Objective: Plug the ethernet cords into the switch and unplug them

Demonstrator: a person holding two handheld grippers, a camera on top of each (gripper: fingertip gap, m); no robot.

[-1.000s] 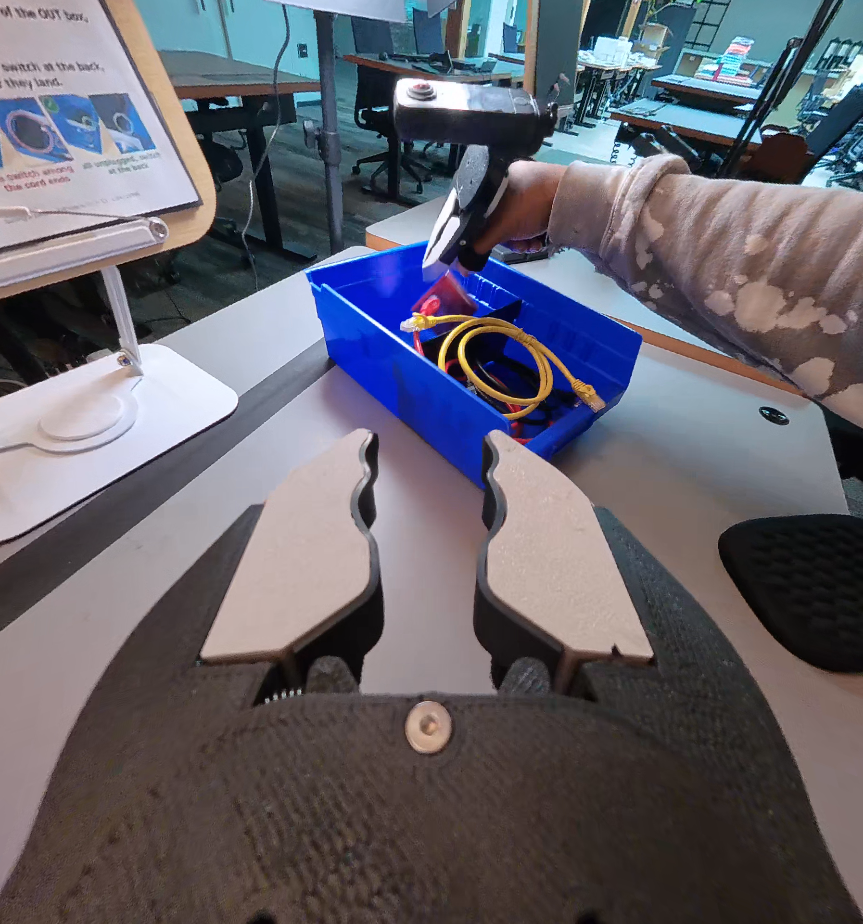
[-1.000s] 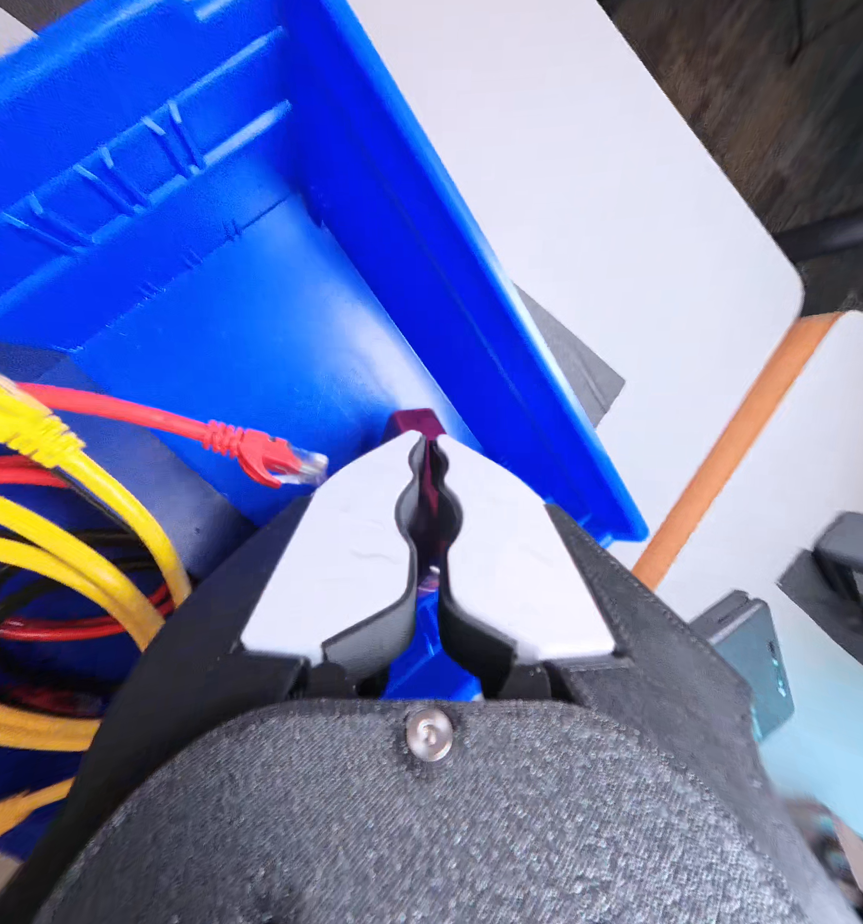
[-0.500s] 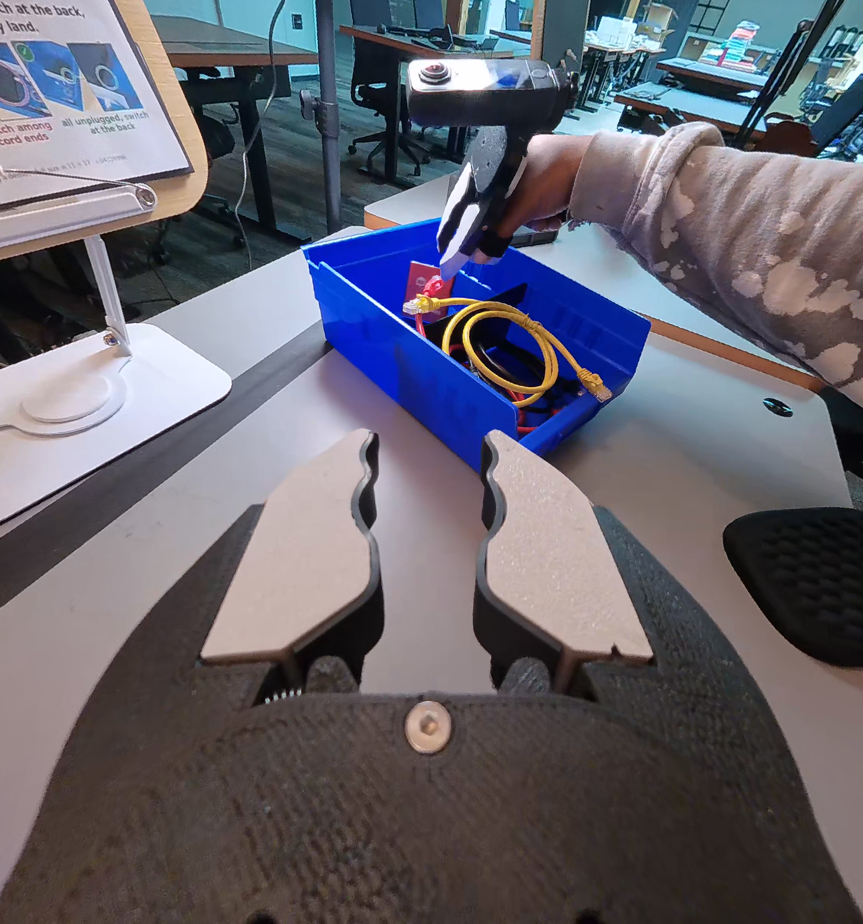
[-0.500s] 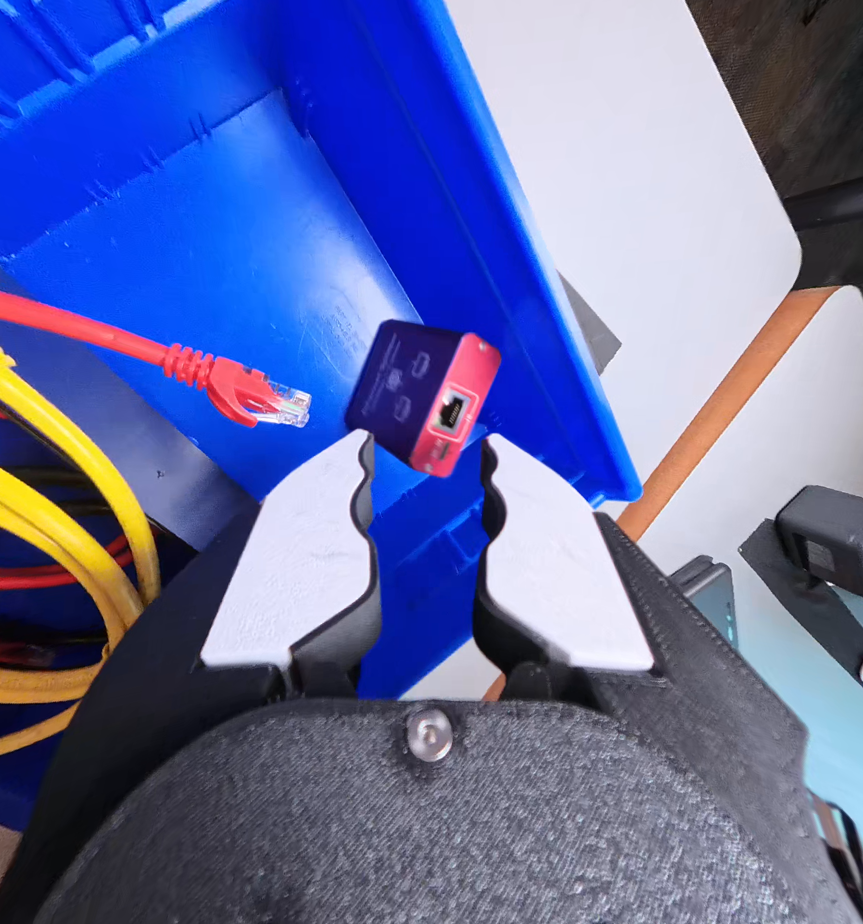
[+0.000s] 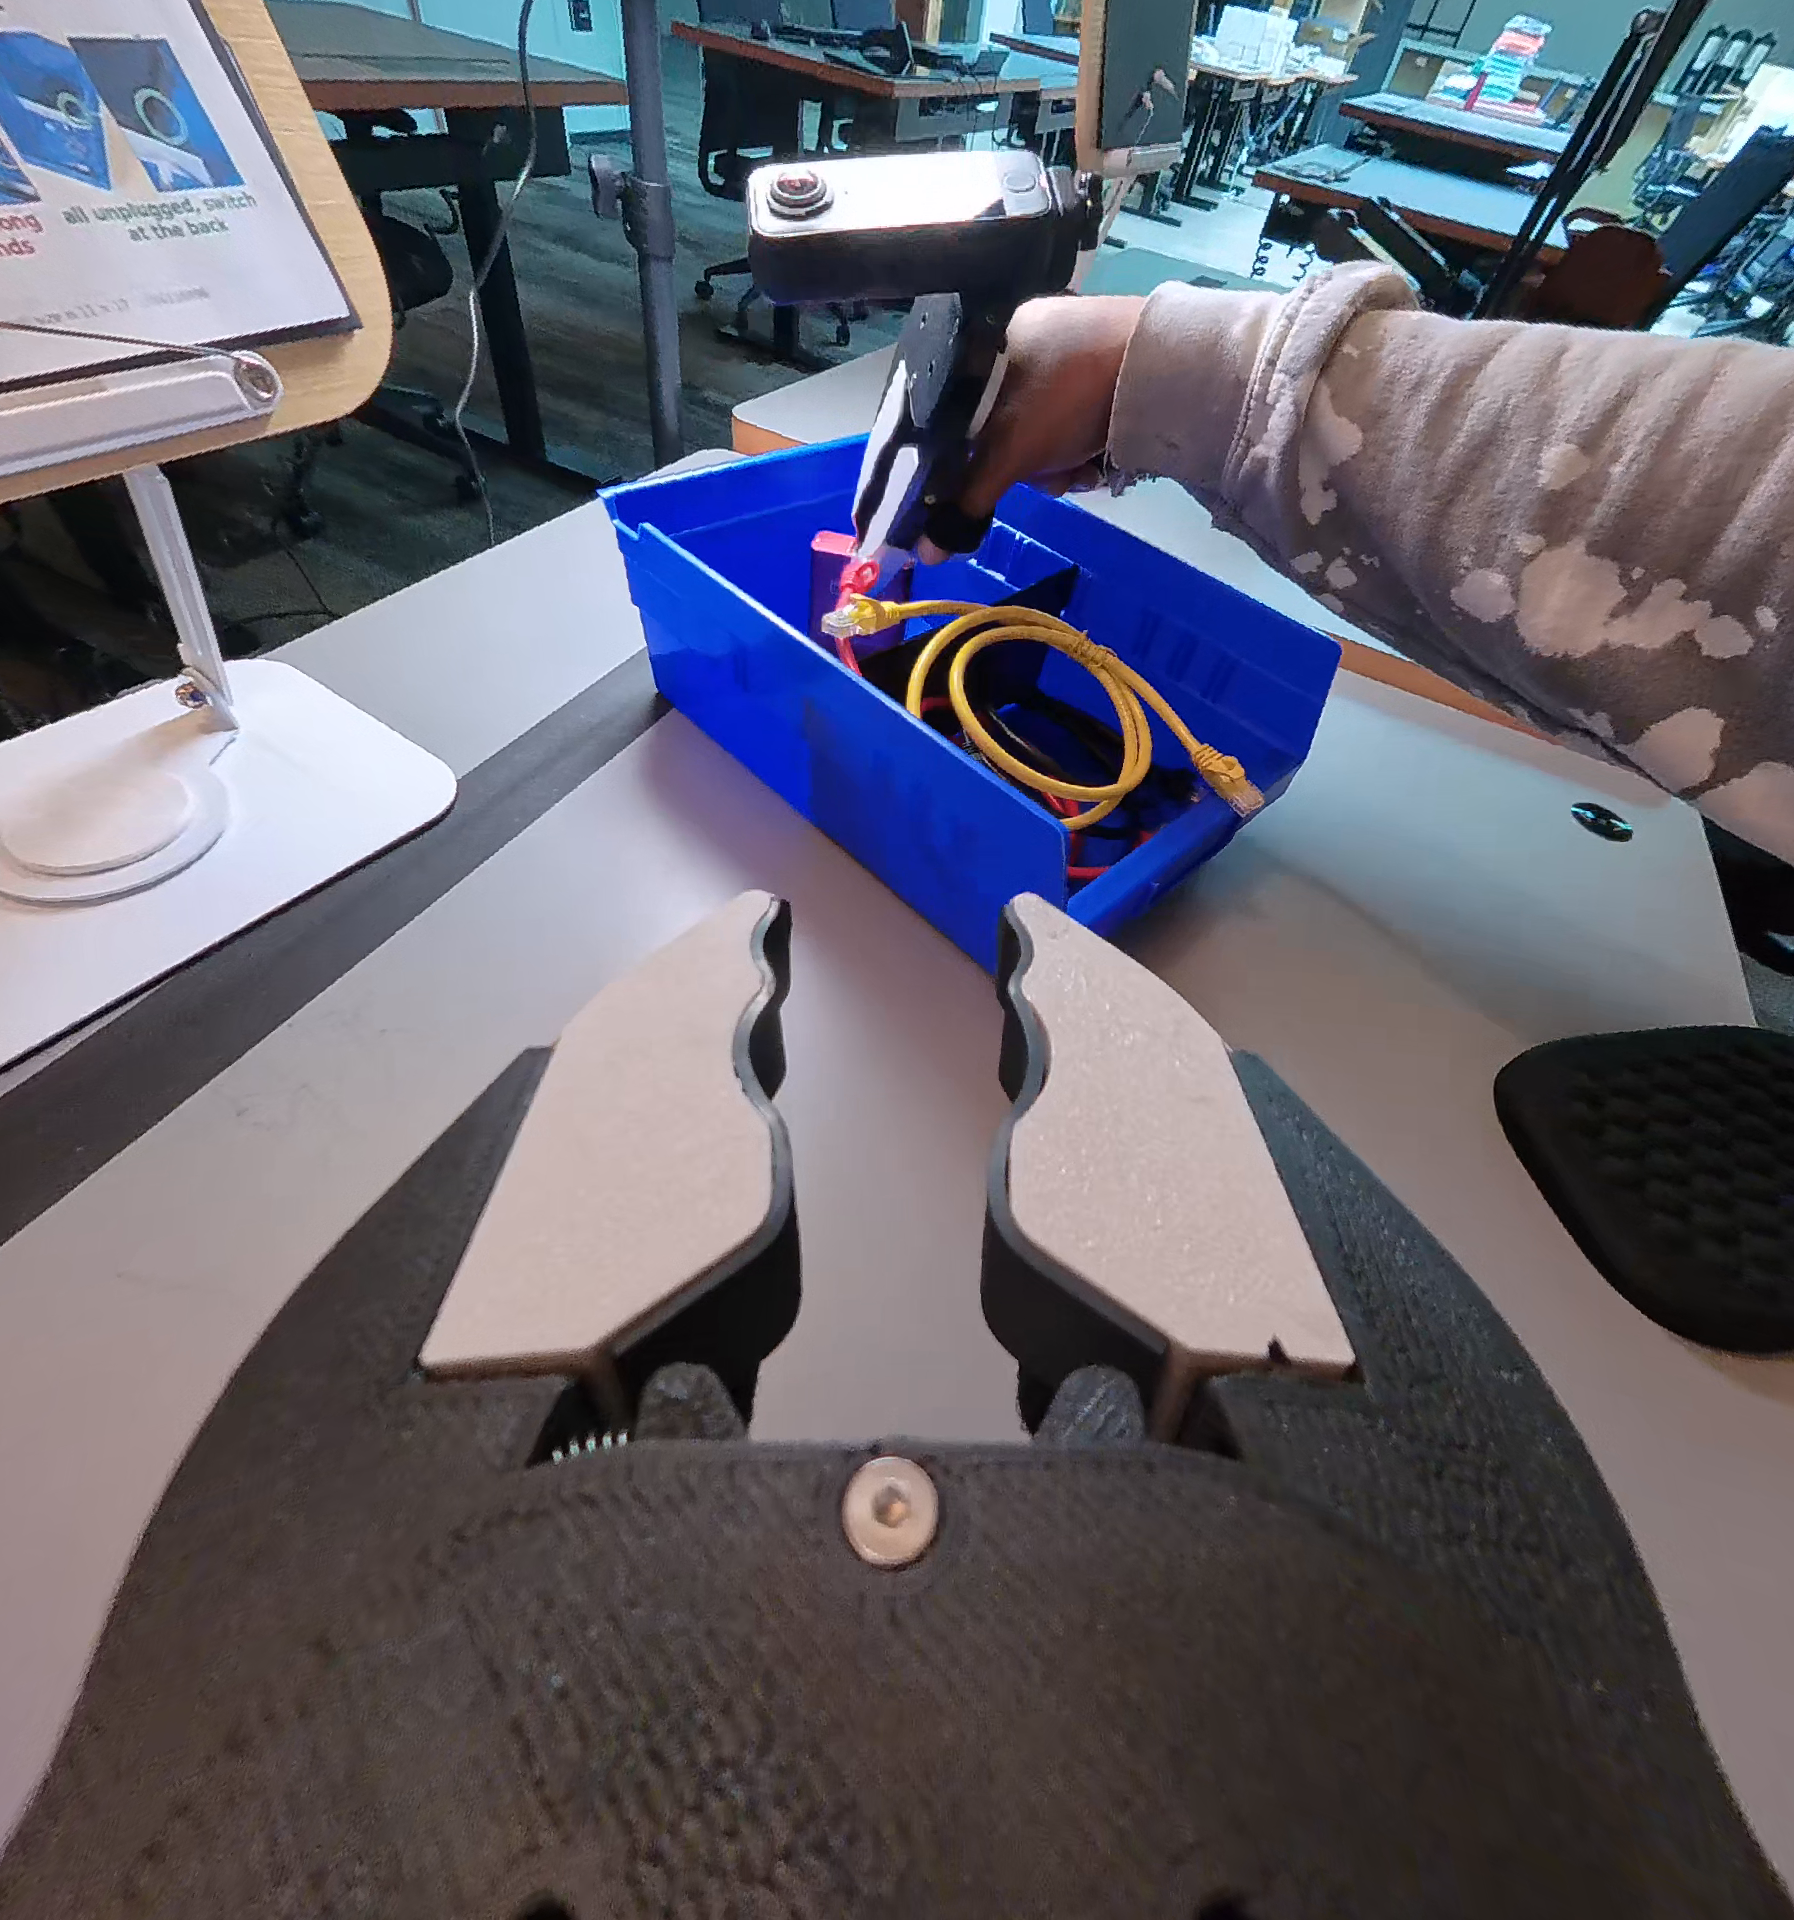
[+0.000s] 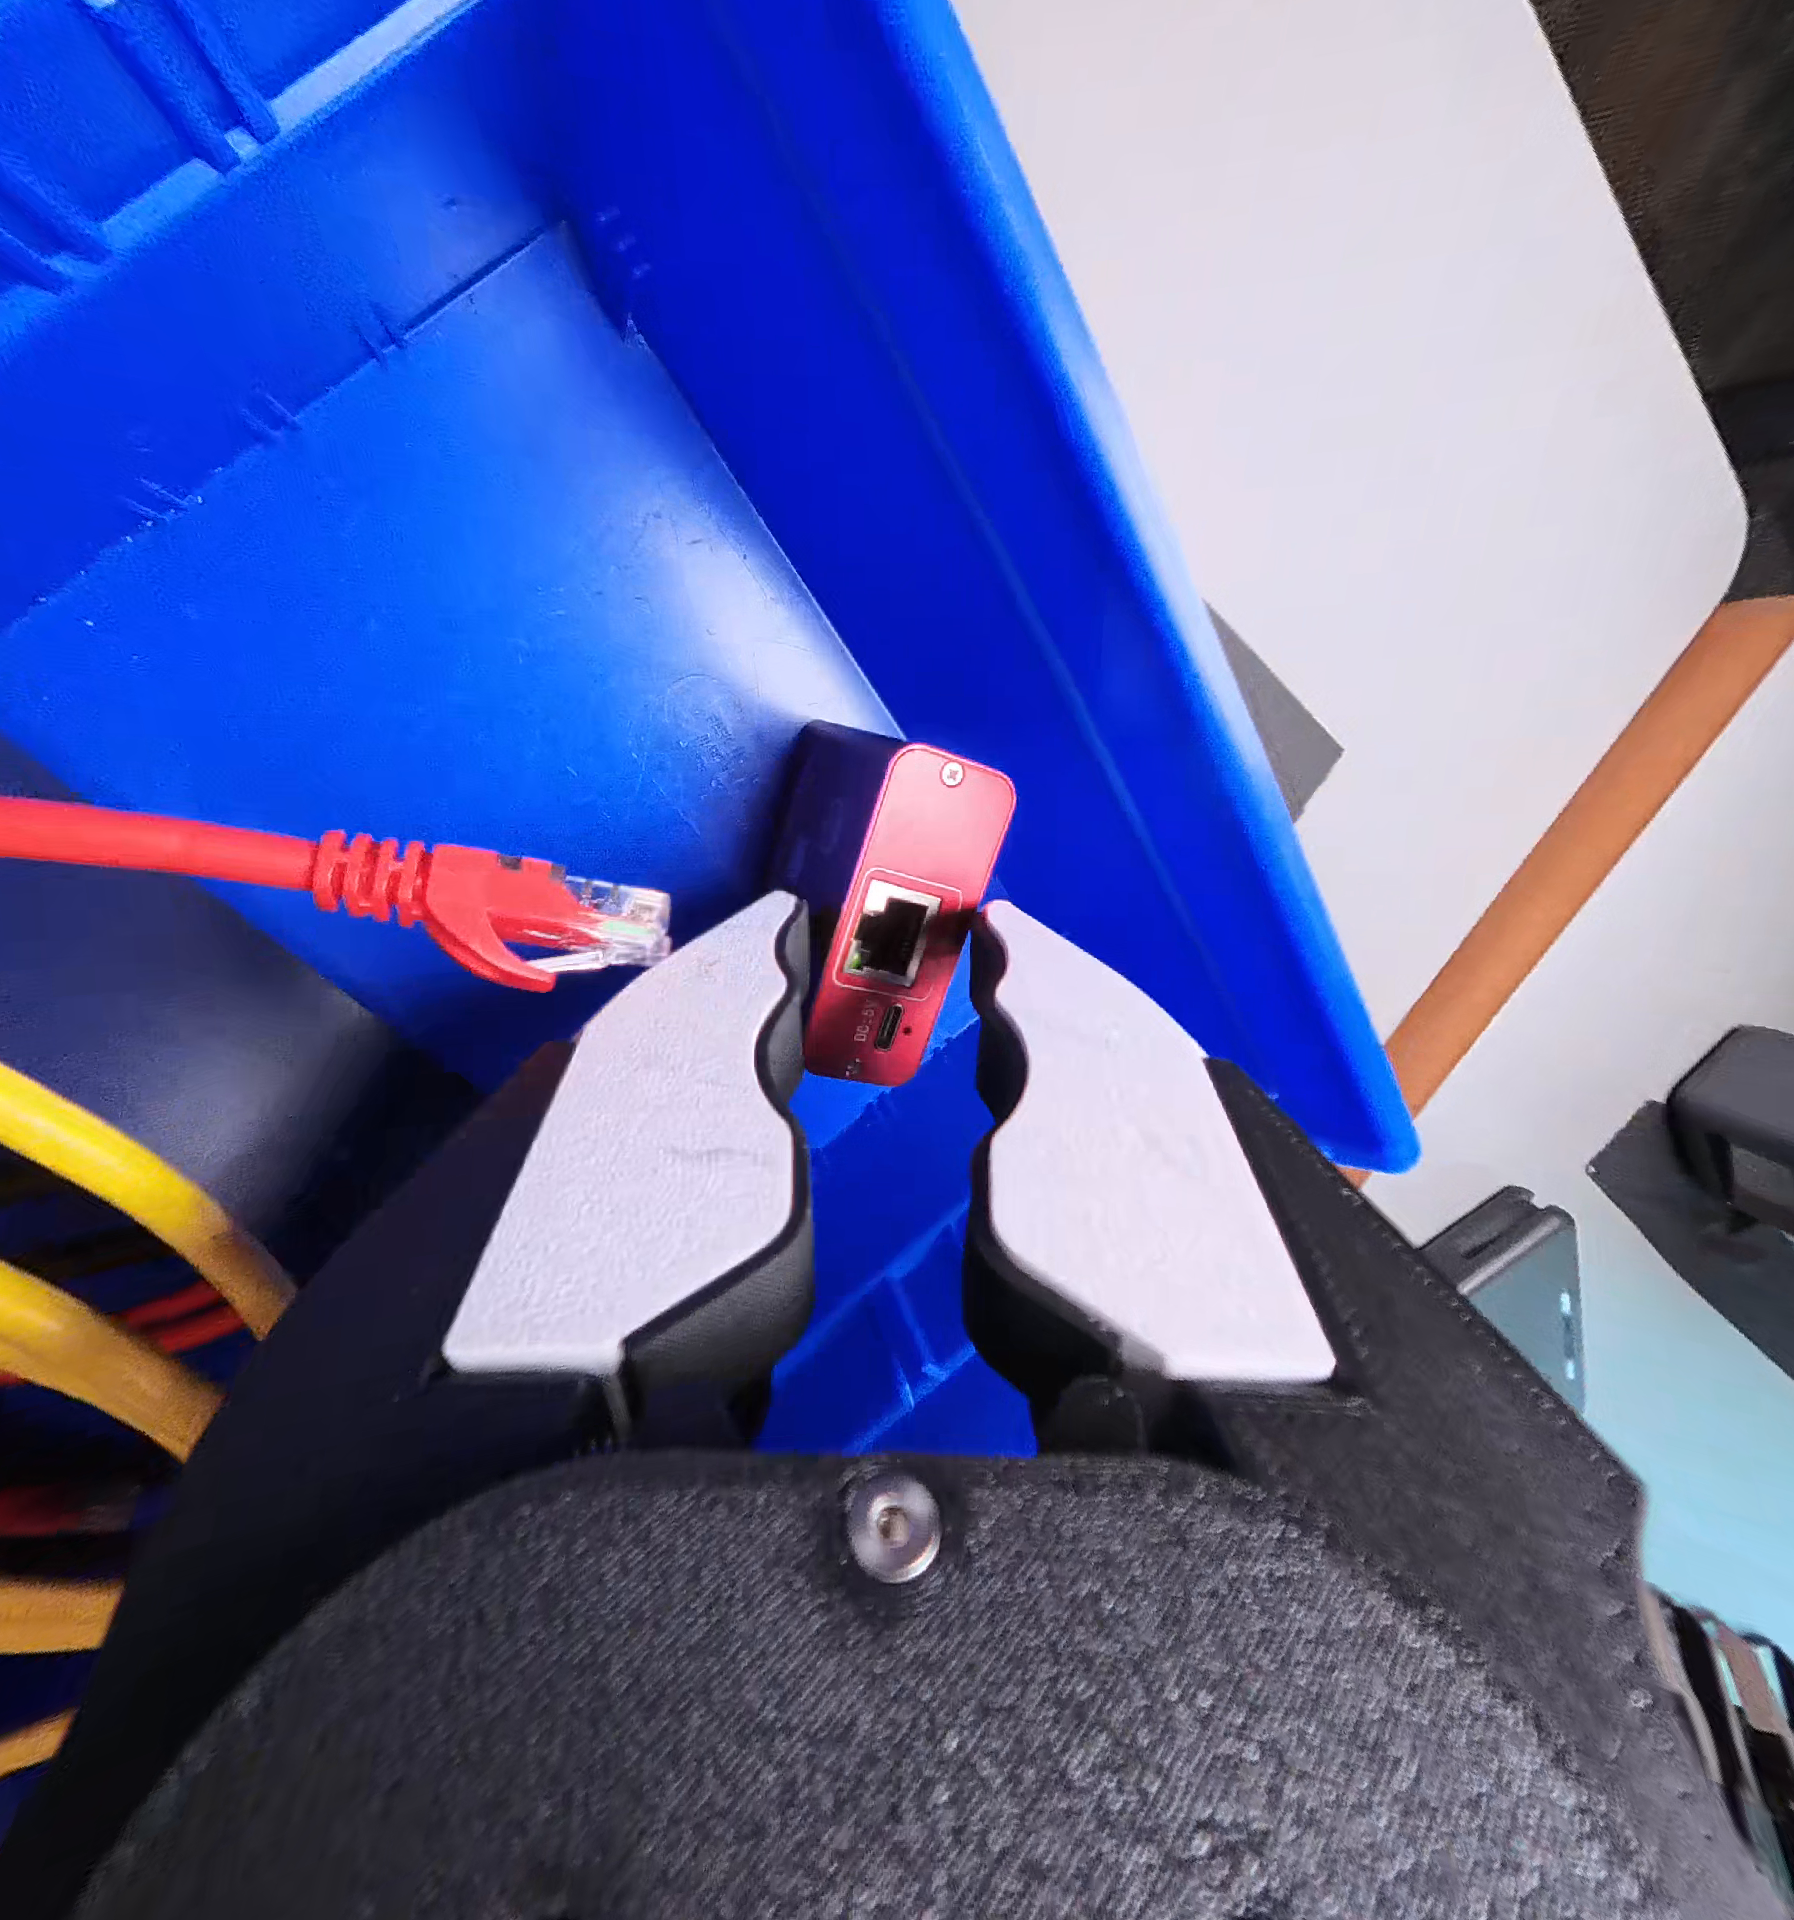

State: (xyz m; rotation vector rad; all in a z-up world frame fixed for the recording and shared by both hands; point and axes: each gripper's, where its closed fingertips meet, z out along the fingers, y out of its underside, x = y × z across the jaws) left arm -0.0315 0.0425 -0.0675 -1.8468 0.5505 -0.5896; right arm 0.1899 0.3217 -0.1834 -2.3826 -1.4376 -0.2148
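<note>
Right wrist view, nearest the lens: the right gripper (image 6: 882, 914) points down into the blue bin (image 6: 1132, 665), jaws spread, with the small red-faced switch (image 6: 898, 914) lying between the fingertips (image 6: 727, 997). The left pad appears to touch the switch's side and the right pad sits just beside its other side; whether the grip is firm cannot be told. The switch's port face turns toward the camera, its long axis running roughly along the fingers and slightly tilted, its dark body leaning against the bin's wall. Just to the left, the red ethernet plug (image 6: 519, 914) lies free and unplugged, its clear tip aimed toward the switch but apart from it. Yellow cords (image 6: 93, 1195) coil farther left.

Left wrist view: the left gripper (image 5: 888, 956) hovers over the grey table (image 5: 1392, 935), fingers parted and empty, well short of the bin. Beyond it, a yellow cord's plug (image 5: 851, 618) rests near the switch.

The right gripper is judged the nearer tool; the coming closure depends on squaring the switch between the pads.
</note>
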